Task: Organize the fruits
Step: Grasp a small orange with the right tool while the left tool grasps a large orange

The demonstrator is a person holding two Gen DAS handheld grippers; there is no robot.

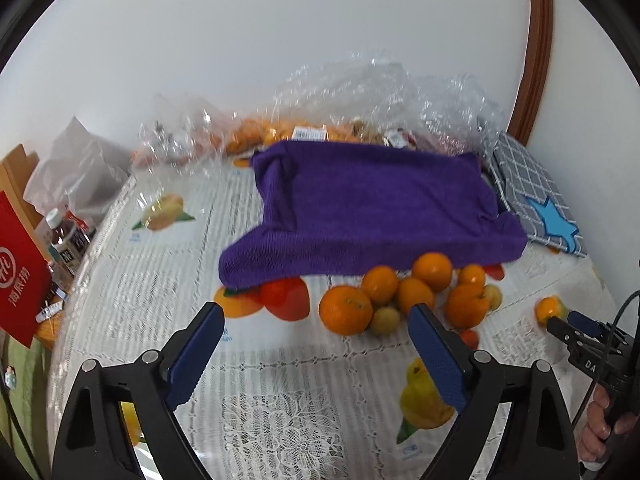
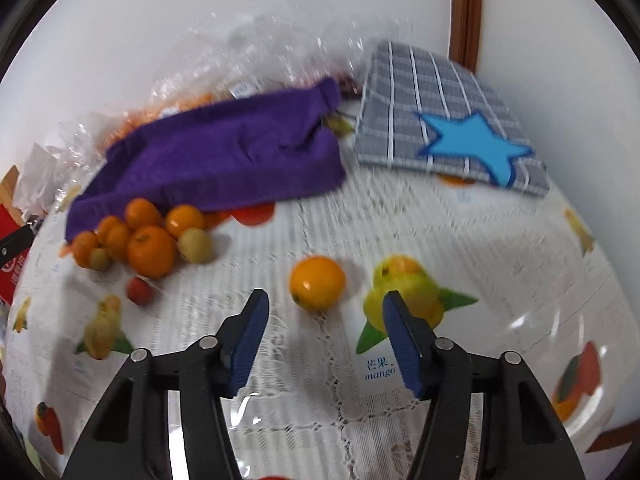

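On the left, the left gripper gapes wide and empty, near the pile of oranges at the purple cloth's near edge. Further right, the right gripper stands half open, holding nothing, just short of a lone orange. Best to straddle that orange evenly before squeezing, or it may roll.

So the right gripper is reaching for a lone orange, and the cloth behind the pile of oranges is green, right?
Not quite: the cloth is purple, not green, as the right wrist view shows. The rest holds: the right gripper is open, just short of the lone orange, and the pile of oranges lies at the cloth's front edge.
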